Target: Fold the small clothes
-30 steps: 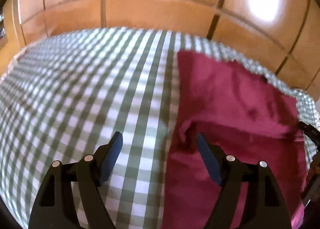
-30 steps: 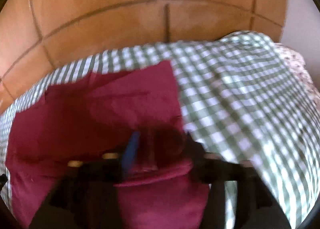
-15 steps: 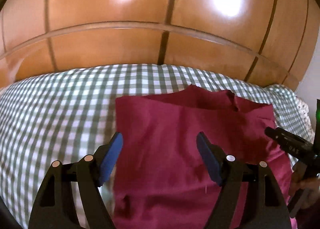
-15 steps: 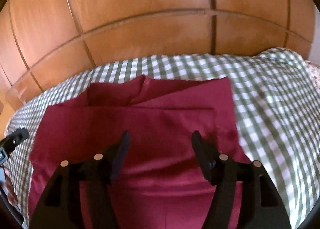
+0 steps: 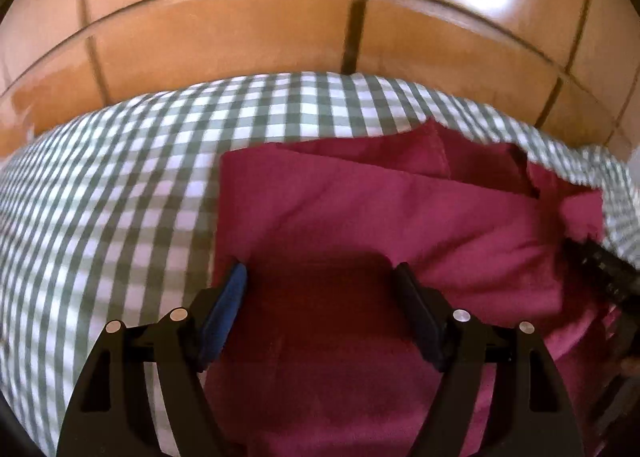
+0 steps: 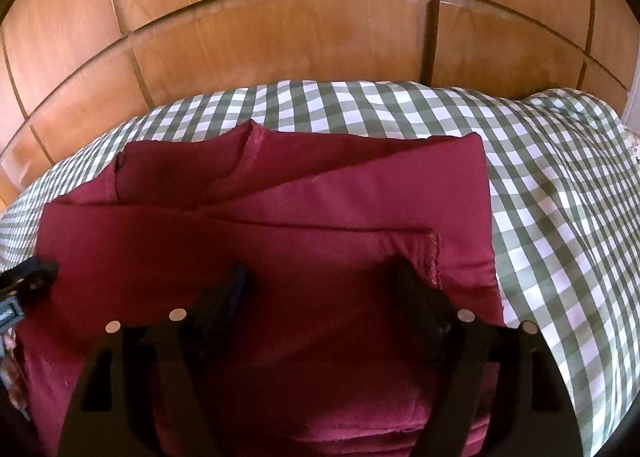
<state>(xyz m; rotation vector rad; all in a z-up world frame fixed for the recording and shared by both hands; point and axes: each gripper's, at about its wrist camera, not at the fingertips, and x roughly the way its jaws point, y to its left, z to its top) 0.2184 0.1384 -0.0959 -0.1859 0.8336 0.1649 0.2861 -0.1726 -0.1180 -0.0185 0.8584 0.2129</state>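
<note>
Between the spread fingers of our left gripper [image 5: 320, 289] there's only the dark red folded cotton garment [image 5: 400, 217], nothing pinched; jaws wide apart, hovering just over the cloth near its left edge, w/ one blue-padded fingertip [image 5: 234, 285] close to that edge. Same on the other side: our right gripper [image 6: 320, 285] is also wide open, holding nothing, low over the garment [image 6: 320, 209] near its right part; contact w/ the fabric we can't tell. A sec ago the right one was down in the cloth, blurred and bunching it, and the left was off over the bedding; now both are let go and sit over a flatter, layered rectangle. So we judge a fold is just laid down and released, prob. mid-task, w/ top layers not squared up yet at the far edge. The garment lies on the green-and-white checked bedspread [image 5: 120, 177], w/ glossy orange-brown wooden panelling [image 6: 280, 37] behind.
</note>
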